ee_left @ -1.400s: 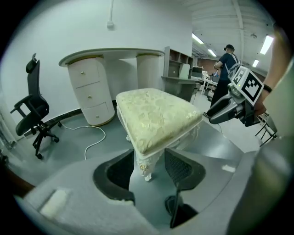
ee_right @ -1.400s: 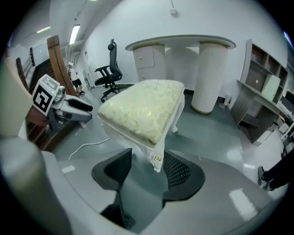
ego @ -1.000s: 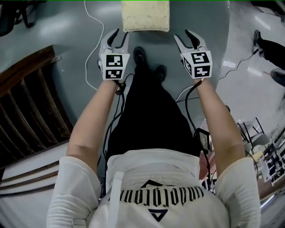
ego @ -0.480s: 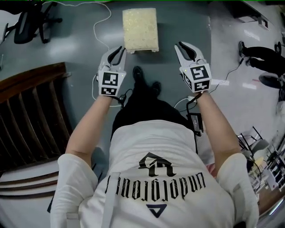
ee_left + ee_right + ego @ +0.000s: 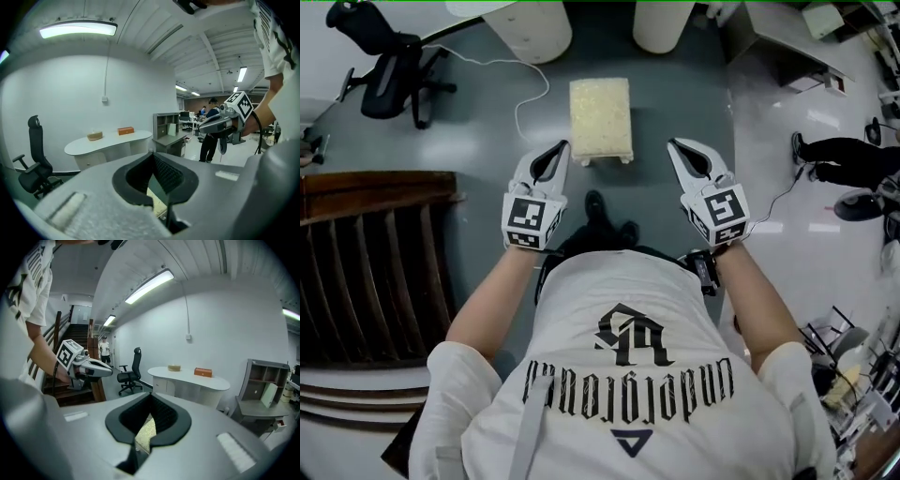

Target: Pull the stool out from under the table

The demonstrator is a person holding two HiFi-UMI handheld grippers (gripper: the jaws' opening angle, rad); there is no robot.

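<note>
Already the stool [image 5: 601, 120] is set clear of the counter [image 5: 534, 21] at twelve o'clock; left hand-held gripper [image 5: 557, 152] and right hand-held gripper [image 5: 678, 150], just closed empty, are best kept off it.

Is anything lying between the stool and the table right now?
In the head view, mostly bare grey floor separates the stool from the table; only a white cable curves through on the left.

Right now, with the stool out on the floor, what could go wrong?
1. A white cable loops on the floor near the stool; dragging further could snag a leg.
2. The stool stands close ahead of the person's shoes: a trip hazard.
3. The left gripper and right gripper are shut and empty; any regrasp needs them opened.
</note>
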